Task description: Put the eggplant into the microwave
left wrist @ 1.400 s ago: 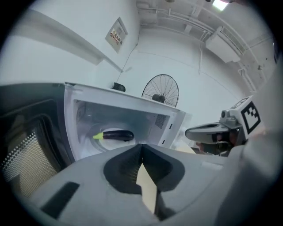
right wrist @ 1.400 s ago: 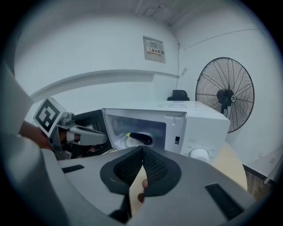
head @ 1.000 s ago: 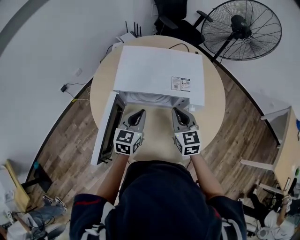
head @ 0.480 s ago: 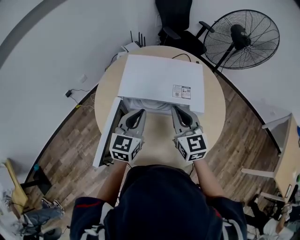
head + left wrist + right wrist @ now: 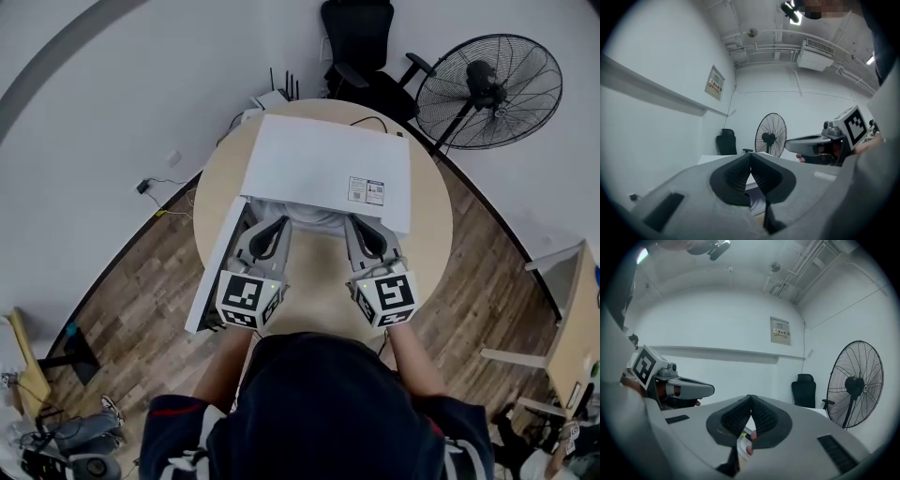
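The white microwave (image 5: 323, 169) stands on the round wooden table (image 5: 427, 216), and its door (image 5: 217, 267) hangs open to the left. My left gripper (image 5: 278, 225) and right gripper (image 5: 356, 223) hover side by side in front of the opening, pointing into it. The left gripper's (image 5: 750, 157) jaws meet at the tips with nothing between them. The same goes for the right gripper (image 5: 750, 399). Each gripper sees the other beside it: the right gripper (image 5: 792, 145) and the left gripper (image 5: 710, 390). No eggplant shows in any view, and the microwave's top hides most of its inside.
A big black standing fan (image 5: 487, 89) is on the floor behind the table at the right. A black office chair (image 5: 361, 37) stands behind the microwave. Cables and a router lie at the table's far left edge. Wooden floor surrounds the table.
Both grippers have risen in front of the microwave and now look larger in the head view. Their jaws stayed shut.
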Demonstrator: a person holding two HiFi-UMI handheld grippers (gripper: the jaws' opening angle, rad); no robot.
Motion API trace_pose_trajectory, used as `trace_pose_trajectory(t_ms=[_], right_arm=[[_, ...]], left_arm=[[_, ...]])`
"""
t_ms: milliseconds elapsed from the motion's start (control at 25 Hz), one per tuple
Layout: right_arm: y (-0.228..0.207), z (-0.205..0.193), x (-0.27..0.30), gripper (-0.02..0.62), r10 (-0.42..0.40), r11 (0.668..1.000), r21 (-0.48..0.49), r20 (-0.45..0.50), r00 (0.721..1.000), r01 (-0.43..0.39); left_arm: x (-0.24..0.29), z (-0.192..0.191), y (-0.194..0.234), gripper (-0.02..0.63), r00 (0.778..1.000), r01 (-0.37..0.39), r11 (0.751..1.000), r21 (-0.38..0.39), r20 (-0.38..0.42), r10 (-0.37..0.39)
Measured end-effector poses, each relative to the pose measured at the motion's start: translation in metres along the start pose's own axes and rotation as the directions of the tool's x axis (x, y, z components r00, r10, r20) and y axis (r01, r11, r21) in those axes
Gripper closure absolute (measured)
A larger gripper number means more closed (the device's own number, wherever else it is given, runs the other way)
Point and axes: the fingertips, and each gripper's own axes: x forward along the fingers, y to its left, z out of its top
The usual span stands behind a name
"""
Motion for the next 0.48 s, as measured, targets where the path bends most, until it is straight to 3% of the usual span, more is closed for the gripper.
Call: trace_pose_trajectory(t_ms=[480], right_arm=[[0.0076,-0.0029,-0.0008,0.583,0.019,1.000,-0.015,-0.005,1.000,-0.019]], left_arm=[[-0.0032,0.0061,-0.0050,0.589,0.999,-0.022,1.000,-0.022,0.026,0.023]])
